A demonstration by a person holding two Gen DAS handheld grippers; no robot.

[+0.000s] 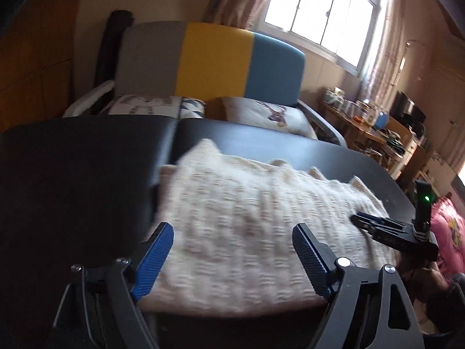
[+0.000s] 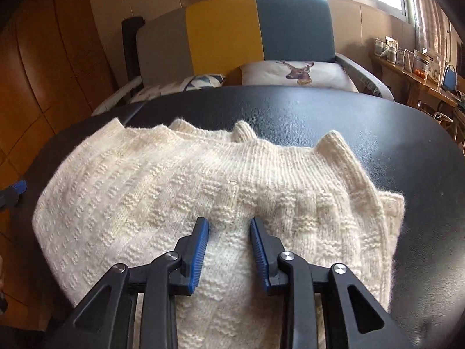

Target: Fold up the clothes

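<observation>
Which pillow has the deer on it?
The white pillow on the right, under the chair's blue panel, shows a deer head. The other pillow, left of it, has blue triangles.

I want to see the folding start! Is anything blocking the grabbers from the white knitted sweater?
Nothing visible is. The cream knitted sweater lies bare on the black table. The right gripper and the left gripper are both open right over it.
</observation>
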